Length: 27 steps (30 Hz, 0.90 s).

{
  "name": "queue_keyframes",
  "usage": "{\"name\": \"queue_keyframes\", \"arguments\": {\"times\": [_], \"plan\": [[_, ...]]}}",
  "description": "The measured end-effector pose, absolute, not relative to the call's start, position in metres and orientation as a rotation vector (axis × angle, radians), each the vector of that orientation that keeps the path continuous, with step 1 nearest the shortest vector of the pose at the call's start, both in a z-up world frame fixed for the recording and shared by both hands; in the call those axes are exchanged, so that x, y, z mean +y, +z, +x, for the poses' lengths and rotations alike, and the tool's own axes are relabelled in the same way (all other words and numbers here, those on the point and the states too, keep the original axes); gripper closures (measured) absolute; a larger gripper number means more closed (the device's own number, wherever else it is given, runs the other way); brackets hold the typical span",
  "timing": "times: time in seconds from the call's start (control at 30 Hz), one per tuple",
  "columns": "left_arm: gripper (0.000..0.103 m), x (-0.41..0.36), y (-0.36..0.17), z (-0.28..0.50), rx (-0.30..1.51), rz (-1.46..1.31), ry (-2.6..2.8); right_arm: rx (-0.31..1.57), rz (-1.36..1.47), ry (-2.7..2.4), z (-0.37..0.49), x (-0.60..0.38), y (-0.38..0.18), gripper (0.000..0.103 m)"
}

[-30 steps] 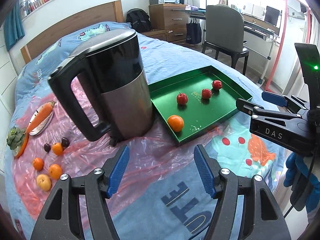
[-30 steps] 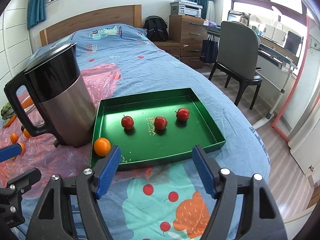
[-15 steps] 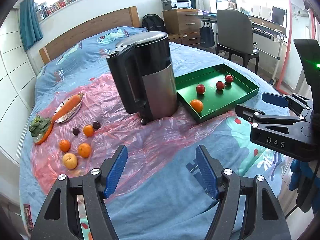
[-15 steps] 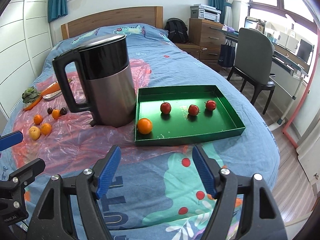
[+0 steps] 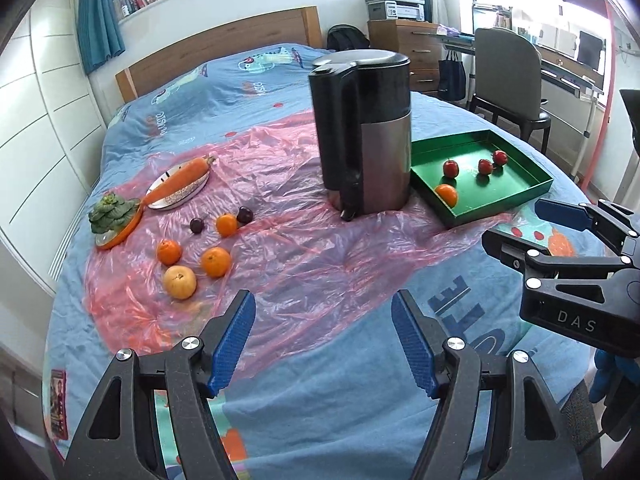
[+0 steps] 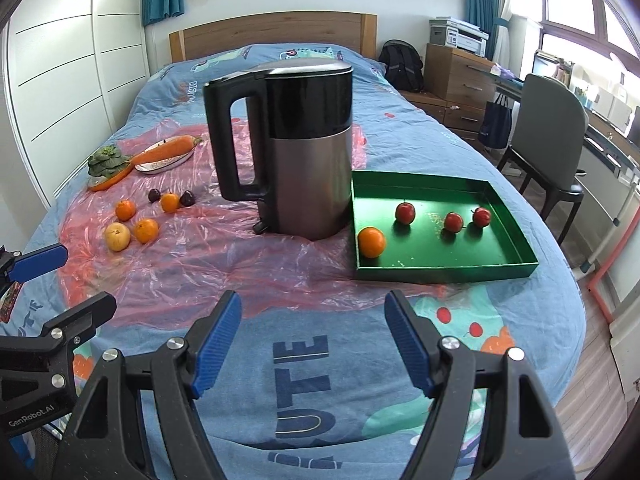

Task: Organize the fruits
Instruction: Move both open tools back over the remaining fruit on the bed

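Note:
A green tray (image 5: 516, 200) (image 6: 444, 270) lies on the bed at the right and holds an orange (image 5: 447, 195) (image 6: 371, 242) and three small red fruits (image 6: 405, 212). Loose fruit lies on the pink plastic sheet (image 5: 304, 256) at the left: three oranges (image 5: 216, 262) (image 6: 146, 230), a yellow fruit (image 5: 180, 282) (image 6: 117, 236) and two dark plums (image 5: 196, 225) (image 6: 187, 199). My left gripper (image 5: 323, 340) is open and empty above the bed's near edge. My right gripper (image 6: 312, 338) is open and empty; it also shows in the left wrist view (image 5: 540, 224).
A tall black and steel kettle (image 5: 364, 136) (image 6: 296, 148) stands between the loose fruit and the tray. A carrot on a plate (image 5: 178, 186) and a leafy vegetable (image 5: 112, 216) lie at the far left. A chair (image 6: 548, 128) and desk stand right of the bed.
Both grippers have pulled back and away from the tray and kettle, so more of the bed and the loose fruit at the left shows. Both stay open and empty.

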State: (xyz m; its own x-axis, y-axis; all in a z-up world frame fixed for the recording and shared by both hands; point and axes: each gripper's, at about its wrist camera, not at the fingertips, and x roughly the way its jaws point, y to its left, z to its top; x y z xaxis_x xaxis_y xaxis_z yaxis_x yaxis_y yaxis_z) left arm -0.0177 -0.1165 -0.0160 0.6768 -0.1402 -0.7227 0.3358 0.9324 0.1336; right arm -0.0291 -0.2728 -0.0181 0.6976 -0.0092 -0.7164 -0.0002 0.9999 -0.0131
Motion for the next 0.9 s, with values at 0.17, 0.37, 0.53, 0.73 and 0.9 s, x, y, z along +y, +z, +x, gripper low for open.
{"name": "queue_keyframes", "arguments": {"times": [0.17, 0.37, 0.53, 0.73, 0.9], "plan": [[0.038, -0.076, -0.036, -0.003, 0.817, 0.214, -0.207, 0.826, -0.049, 0.066, -0.015, -0.238, -0.034, 0.000], [0.038, -0.019, -0.061, 0.023, 0.840, 0.138, -0.110, 0.856, -0.092, 0.169, 0.013, -0.190, -0.053, 0.000], [0.038, 0.023, -0.080, 0.051, 0.849, 0.093, -0.039, 0.874, -0.143, 0.241, 0.047, -0.147, -0.071, 0.000], [0.038, 0.056, -0.098, 0.089, 0.847, 0.059, -0.001, 0.879, -0.172, 0.274, 0.104, -0.111, -0.091, 0.000], [0.038, 0.072, -0.114, 0.119, 0.857, 0.021, 0.014, 0.870, -0.137, 0.250, 0.155, -0.103, -0.102, 0.000]]}}
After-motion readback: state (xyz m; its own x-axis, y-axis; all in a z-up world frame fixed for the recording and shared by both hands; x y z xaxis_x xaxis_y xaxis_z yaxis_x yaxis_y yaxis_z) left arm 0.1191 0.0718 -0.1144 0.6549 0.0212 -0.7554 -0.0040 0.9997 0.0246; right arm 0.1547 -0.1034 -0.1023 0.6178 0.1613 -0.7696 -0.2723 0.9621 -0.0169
